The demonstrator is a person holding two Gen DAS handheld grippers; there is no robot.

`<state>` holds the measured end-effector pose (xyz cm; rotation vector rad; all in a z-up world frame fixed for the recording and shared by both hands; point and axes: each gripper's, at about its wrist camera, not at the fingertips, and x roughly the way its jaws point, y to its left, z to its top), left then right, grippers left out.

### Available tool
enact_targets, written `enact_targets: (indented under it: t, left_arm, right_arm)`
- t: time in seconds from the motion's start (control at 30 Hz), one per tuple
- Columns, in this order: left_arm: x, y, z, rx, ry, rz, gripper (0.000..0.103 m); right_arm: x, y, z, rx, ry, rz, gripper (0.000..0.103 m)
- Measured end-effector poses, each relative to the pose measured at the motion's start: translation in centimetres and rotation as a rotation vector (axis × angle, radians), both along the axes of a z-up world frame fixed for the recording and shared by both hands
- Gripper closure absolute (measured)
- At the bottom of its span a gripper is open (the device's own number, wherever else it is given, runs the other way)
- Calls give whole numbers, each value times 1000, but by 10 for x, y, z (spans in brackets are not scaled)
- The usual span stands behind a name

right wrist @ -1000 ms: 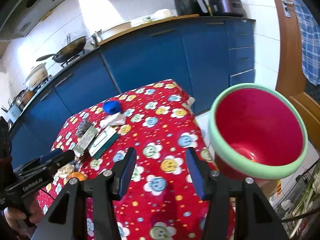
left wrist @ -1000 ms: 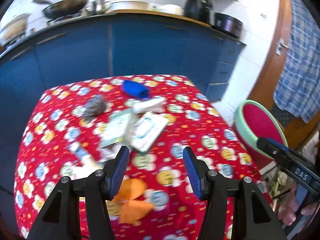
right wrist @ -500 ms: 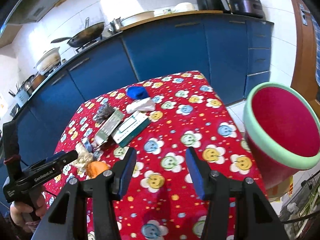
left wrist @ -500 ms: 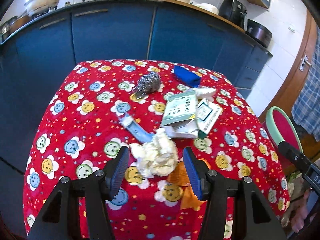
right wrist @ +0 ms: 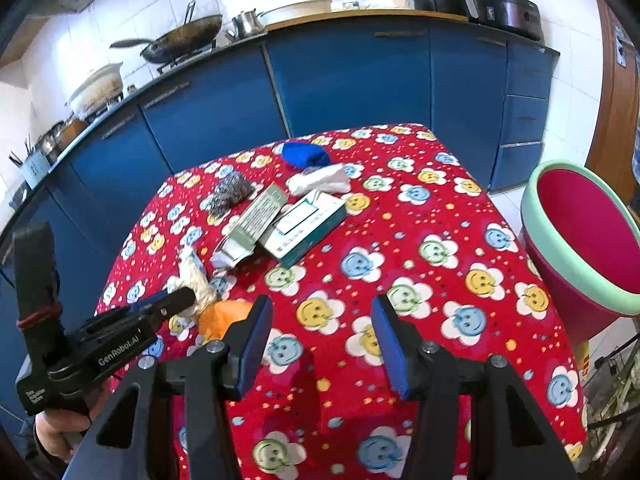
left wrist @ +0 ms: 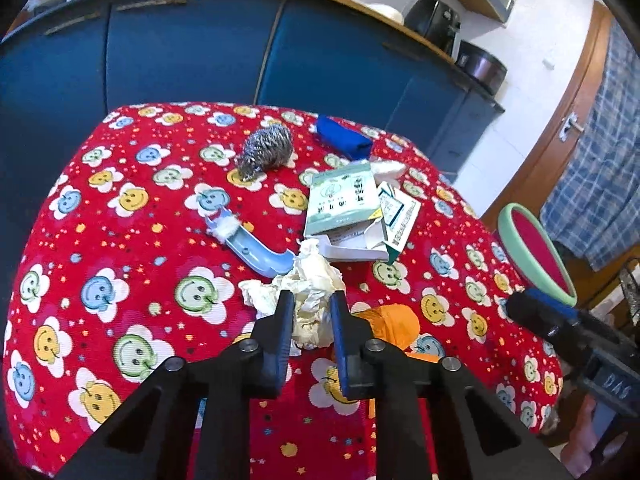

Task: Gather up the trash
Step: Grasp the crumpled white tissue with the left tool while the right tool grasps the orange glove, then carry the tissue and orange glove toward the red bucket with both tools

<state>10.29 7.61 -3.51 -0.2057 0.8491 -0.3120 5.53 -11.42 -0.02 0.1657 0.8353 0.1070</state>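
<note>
A crumpled cream paper wad (left wrist: 310,290) lies on the red smiley tablecloth (left wrist: 120,240). My left gripper (left wrist: 311,308) has its jaws closing, and its blue pads press the wad from both sides. An orange wrapper (left wrist: 394,320) lies just right of it. In the right wrist view the left gripper (right wrist: 188,296) reaches the paper wad (right wrist: 194,276) at the table's left edge. My right gripper (right wrist: 322,316) hovers open over the near middle of the cloth with nothing between its fingers.
Two torn medicine boxes (left wrist: 344,200), a steel scourer (left wrist: 266,152), a blue cloth (left wrist: 344,140), a pale blue plastic piece (left wrist: 256,252) and a white tissue (right wrist: 320,178) lie farther back. A red bin with a green rim (right wrist: 576,236) stands off the table's right side. Blue cabinets run behind.
My left gripper swung left and down onto the paper wad, and its jaws narrowed around it. My right gripper moved left over the table, so the bin now sits at its right.
</note>
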Motion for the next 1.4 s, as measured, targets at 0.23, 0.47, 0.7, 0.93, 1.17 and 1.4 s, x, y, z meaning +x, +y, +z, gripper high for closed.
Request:
enact_targets:
  t: [0.23,0.47,0.7,0.93,1.17,1.4]
  left_arm:
    - [-3,16,-1,-38,-1,-6,91]
    - [-4,25,-1,-68,0,-19,91]
    - [-5,34,1,-88,-4,13,92]
    - [-9,36,10,-88,-18,43,92]
    - [-12,30,18,-74,-28,62,92]
    - [-13,12,26,-63,-43,59,92]
  right_arm:
    - [3,24,-9,-12,53,22,48]
    - [10,47,-26,0,106,73,48]
    - [14,63,-36,-9,134,131,48]
    - [21,75,-51,-13,178,200,49]
    - [25,69,-53,30,173,217,88]
    - [18,52,-40,53,96,234,91]
